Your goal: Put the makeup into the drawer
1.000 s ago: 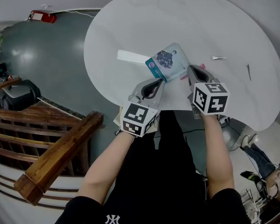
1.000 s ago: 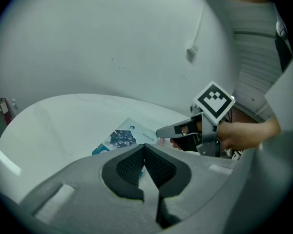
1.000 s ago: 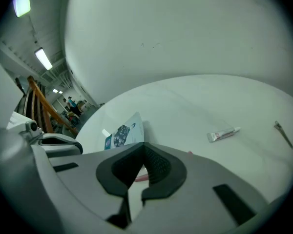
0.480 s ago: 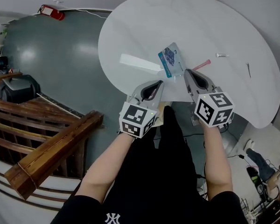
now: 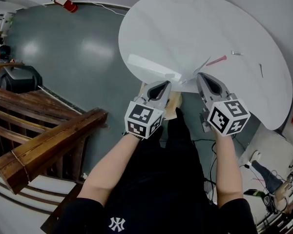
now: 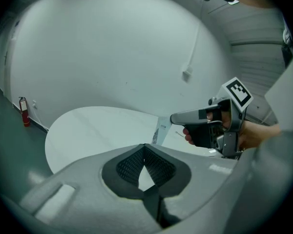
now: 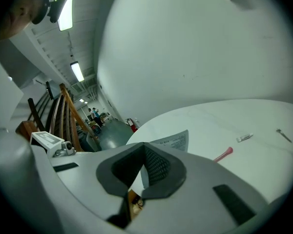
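The makeup packet (image 7: 172, 143), a flat printed card, hangs from my right gripper (image 7: 144, 144), which is shut on its edge. In the head view the packet (image 5: 200, 65) shows edge-on as a thin sliver above the near rim of the round white table (image 5: 195, 23), at the tip of the right gripper (image 5: 201, 75). The left gripper view shows the packet (image 6: 161, 130) dangling below the right gripper (image 6: 175, 118). My left gripper (image 5: 161, 85) hovers beside it, tips together and holding nothing. A tan wooden piece (image 5: 173, 105), perhaps the drawer, peeks out under the table's edge between both grippers.
On the table lie a white strip (image 5: 154, 68), a pink stick (image 5: 216, 60), a small white tube (image 5: 238, 53) and a thin pin (image 5: 260, 70). A wooden railing (image 5: 49, 140) runs at the left over grey floor. A red extinguisher (image 5: 65, 3) lies far off.
Both grippers have drawn back toward the person and risen. The packet has left the tabletop with the right gripper and turned from flat to edge-on.
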Tool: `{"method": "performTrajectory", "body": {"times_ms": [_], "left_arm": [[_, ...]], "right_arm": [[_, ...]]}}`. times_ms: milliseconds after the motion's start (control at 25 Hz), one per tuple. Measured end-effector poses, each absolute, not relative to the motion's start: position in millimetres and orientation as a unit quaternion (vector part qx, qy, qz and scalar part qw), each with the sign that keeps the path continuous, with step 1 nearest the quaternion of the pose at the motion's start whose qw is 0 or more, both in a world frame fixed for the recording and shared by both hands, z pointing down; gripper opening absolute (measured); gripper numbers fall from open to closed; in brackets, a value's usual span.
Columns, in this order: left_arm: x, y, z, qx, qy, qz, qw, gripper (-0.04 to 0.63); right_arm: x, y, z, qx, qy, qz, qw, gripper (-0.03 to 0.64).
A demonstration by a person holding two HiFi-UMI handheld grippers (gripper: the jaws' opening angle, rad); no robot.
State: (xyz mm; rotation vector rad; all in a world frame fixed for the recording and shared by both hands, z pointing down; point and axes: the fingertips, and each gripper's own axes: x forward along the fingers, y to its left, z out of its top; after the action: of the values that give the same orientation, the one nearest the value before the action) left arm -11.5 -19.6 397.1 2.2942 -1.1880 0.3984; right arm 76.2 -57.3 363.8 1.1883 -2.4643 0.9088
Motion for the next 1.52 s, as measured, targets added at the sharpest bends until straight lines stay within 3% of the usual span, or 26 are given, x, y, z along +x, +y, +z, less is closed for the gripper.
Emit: {"method": "performTrajectory", "body": {"times_ms": [440, 1520], "left_arm": [[-42, 25, 403, 0.837, -0.459, 0.141, 0.262, 0.009], [-96, 92, 476, 0.791, -0.514, 0.156, 0.293, 0.009]], "right_arm": [[26, 27, 354, 0.347, -0.872, 0.320, 0.129, 0.014], [-68, 104, 499, 0.310, -0.864, 0.360, 0.168, 0.014]]}}
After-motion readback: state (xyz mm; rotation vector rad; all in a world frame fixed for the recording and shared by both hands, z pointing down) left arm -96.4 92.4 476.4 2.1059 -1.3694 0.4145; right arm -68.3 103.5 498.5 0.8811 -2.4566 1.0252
